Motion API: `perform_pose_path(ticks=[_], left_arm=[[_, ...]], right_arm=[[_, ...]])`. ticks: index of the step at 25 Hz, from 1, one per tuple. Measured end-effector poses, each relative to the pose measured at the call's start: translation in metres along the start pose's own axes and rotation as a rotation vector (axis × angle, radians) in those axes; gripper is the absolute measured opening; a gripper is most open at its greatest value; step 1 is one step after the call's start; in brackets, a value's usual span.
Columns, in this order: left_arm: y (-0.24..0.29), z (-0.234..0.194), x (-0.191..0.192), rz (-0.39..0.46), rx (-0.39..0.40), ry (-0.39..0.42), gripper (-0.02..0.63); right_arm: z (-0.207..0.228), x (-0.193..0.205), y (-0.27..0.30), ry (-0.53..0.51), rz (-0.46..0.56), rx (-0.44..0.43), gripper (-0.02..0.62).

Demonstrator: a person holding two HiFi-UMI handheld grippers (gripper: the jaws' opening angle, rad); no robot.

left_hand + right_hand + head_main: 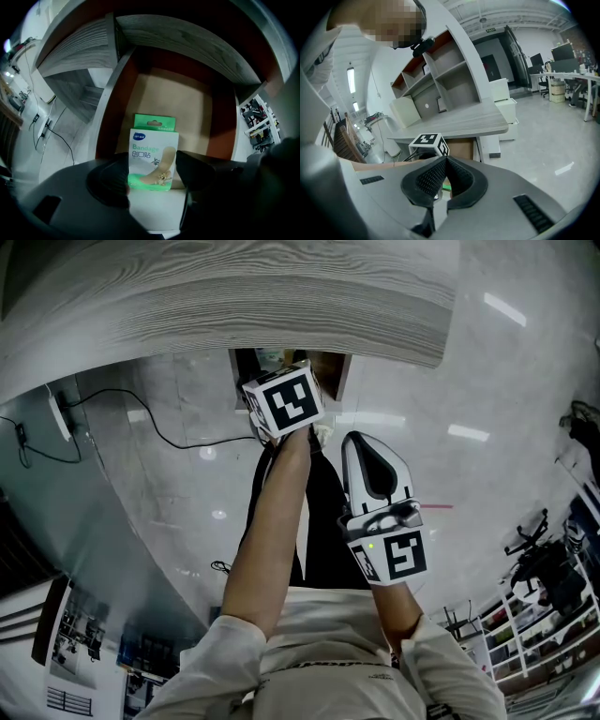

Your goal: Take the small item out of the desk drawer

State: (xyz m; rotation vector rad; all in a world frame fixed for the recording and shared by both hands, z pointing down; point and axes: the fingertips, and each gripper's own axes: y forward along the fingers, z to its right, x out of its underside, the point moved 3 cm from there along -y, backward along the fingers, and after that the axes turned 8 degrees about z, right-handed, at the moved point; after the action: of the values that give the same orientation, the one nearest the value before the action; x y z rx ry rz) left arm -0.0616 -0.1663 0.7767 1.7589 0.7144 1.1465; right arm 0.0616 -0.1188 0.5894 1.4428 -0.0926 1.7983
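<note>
A white-and-green bandage box (153, 159) stands upright on the brown floor of the open desk drawer (197, 103). My left gripper (153, 172) reaches into the drawer, and its two black jaws touch the box's left and right edges. In the head view only that gripper's marker cube (286, 401) shows, at the drawer opening (330, 371) under the grey desk top (234, 306). My right gripper (364, 442) hangs lower and to the right, away from the drawer, shut with nothing in it. Its ribbed pads (431, 176) meet at the tips.
A black cable (159, 427) trails over the pale floor left of the drawer. Racks and a chair (539, 559) stand at the far right. In the right gripper view a shelf unit (450, 79) sits on the desk.
</note>
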Motion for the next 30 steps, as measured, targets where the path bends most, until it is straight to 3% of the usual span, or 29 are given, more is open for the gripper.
perform_pose_path(ticks=[11,30], left_arm=[[-0.013,0.011,0.0,0.047,0.019,0.144,0.313],[-0.051,0.006,-0.008,0.141,0.1,0.162,0.311]], right_arm=[[0.0,-0.002,-0.011,-0.003,0.003,0.019,0.031],[-0.017,-0.014,-0.039,-0.016,0.061,0.038,0.031]])
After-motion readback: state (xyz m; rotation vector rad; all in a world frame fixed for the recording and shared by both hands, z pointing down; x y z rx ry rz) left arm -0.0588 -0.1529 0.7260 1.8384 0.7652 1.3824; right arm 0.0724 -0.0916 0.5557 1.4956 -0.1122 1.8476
